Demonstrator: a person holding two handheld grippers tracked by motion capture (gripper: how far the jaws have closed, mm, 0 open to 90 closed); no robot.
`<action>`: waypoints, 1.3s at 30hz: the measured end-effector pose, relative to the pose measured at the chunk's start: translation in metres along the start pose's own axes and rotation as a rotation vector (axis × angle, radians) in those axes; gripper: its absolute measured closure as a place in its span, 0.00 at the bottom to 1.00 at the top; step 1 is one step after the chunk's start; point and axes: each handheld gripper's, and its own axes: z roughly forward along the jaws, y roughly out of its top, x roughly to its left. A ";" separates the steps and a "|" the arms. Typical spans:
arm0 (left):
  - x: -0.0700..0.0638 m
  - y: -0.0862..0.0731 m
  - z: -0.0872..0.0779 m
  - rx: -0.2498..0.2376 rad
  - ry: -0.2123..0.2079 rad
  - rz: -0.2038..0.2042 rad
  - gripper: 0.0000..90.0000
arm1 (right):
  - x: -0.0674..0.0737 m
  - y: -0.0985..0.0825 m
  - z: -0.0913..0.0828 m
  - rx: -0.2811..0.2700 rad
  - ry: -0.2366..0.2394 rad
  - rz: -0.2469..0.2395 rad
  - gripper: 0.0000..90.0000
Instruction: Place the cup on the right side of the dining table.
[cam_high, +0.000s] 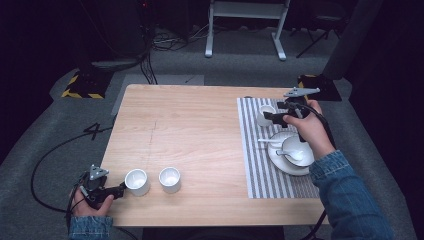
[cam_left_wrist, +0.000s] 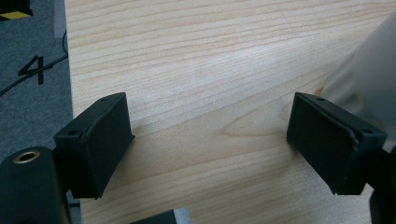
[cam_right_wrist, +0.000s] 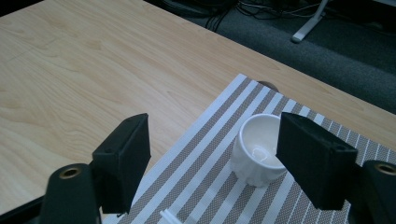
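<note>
Two white cups stand near the table's front left, one (cam_high: 136, 181) just right of my left gripper (cam_high: 121, 189) and the other (cam_high: 169, 179) beside it. In the left gripper view, my left gripper (cam_left_wrist: 208, 116) is open over bare wood, and the nearer cup (cam_left_wrist: 369, 79) shows as a blur outside the right jaw. A third white cup (cam_high: 264, 115) stands upright on the striped placemat (cam_high: 255, 165). My right gripper (cam_high: 270, 118) hovers open next to it. In the right gripper view, this cup (cam_right_wrist: 256, 148) sits beyond my right gripper (cam_right_wrist: 215, 140), partly behind the right jaw.
A white plate (cam_high: 280, 162) on the placemat holds a bowl (cam_high: 298, 150) with a spoon (cam_high: 293, 154); another spoon (cam_high: 268, 141) rests on the plate's rim. The wooden table (cam_high: 190, 125) is bare at its middle and back left. Cables lie on the grey floor.
</note>
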 end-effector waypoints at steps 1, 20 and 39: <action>0.000 0.000 0.000 0.000 0.000 0.000 0.16 | 0.002 0.000 -0.005 -0.003 0.003 -0.003 0.29; 0.000 0.000 0.000 -0.001 0.000 -0.002 0.16 | -0.002 -0.033 -0.080 -0.028 -0.025 0.015 0.29; 0.000 0.000 0.000 -0.002 0.001 -0.002 0.16 | 0.006 -0.077 -0.112 0.030 -0.021 0.030 0.29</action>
